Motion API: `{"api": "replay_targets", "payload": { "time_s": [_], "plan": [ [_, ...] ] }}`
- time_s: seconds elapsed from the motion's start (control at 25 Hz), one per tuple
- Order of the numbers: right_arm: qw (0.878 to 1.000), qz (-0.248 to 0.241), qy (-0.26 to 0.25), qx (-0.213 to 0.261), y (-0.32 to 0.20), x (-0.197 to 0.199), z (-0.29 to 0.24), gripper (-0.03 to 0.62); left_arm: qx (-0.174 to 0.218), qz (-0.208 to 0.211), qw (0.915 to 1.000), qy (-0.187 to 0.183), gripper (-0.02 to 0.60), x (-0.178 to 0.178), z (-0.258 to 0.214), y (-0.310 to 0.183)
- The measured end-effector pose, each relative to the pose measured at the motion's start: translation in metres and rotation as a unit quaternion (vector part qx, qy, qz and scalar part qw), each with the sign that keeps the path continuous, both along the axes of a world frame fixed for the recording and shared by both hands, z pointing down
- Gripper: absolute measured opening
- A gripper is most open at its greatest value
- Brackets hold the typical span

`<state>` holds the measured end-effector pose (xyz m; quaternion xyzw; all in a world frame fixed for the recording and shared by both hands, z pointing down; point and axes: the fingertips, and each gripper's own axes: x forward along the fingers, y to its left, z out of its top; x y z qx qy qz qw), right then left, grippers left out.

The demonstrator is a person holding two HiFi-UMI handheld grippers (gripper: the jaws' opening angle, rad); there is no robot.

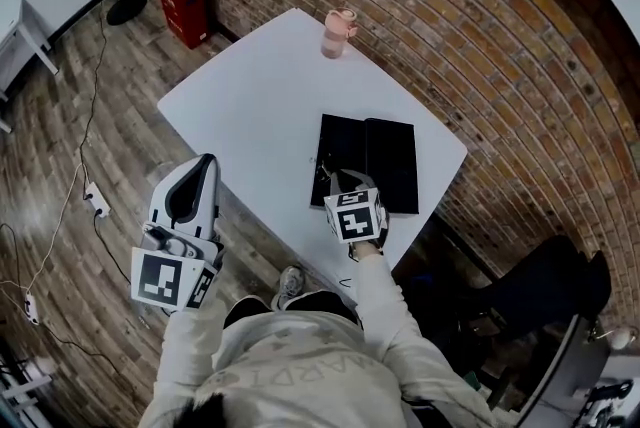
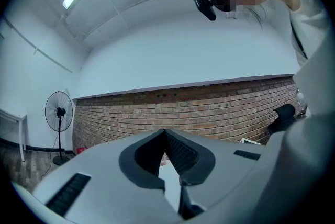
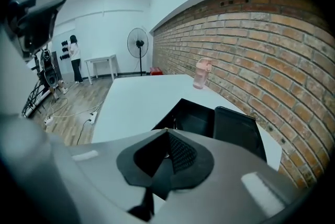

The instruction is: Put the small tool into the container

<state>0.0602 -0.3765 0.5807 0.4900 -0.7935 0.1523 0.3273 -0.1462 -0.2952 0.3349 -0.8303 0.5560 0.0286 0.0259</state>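
The shut, empty right claw (image 1: 345, 178) hangs right over the near corner of the black container (image 1: 337, 131), where the small tool (image 3: 172, 122) seems to lie; the shut left claw (image 1: 205, 162) is farther off.

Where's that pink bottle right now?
Head view: the pink bottle stands on the white table, at its far edge by the brick wall, beyond the black container.

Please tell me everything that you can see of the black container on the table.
The container is black, plastic by its look, and lies open flat on the white table, near its right corner. Its two rectangular halves lie side by side, joined along the middle; the left half is a shallow tray, the right looks flatter. The right hand-held gripper hangs over its near edge; whether it touches, I cannot tell.
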Motion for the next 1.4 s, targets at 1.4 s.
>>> {"api": "replay_targets", "payload": {
  "time_s": [1.4],
  "plan": [
    [0.960, 0.066, -0.160, 0.222, 0.122, 0.038, -0.171, 0.011, 0.011, 0.116, 0.9930, -0.016, 0.005, 0.064, -0.013, 0.049]
  ]
}}
